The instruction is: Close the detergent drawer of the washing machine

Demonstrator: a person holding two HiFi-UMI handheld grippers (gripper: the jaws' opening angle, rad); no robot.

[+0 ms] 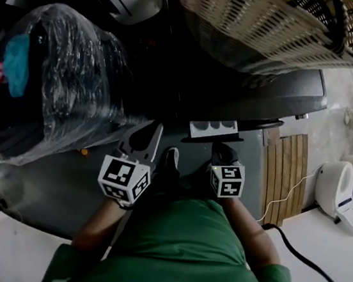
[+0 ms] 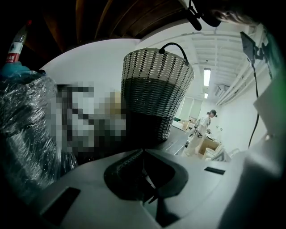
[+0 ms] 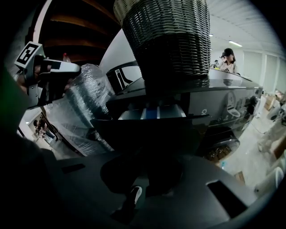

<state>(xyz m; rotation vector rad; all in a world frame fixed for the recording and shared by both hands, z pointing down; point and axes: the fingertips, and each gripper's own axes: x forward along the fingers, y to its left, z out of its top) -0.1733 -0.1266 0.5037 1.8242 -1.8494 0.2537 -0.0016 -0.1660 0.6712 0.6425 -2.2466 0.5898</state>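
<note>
Two grippers at a washing machine, its detergent drawer pulled out.

From above, the right gripper sits just before the drawer's front panel, with its jaws drawn together on nothing. Its own view alone shows the drawer's insides in colour (blue and white). The left gripper, likewise closed and empty, hangs apart to the left. Its view faces the wicker basket on top of the machine and misses the drawer.

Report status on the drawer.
Left hand-held gripper shut, empty. Right hand-held gripper shut, at detergent drawer front. Drawer open. Nothing in its way.
</note>
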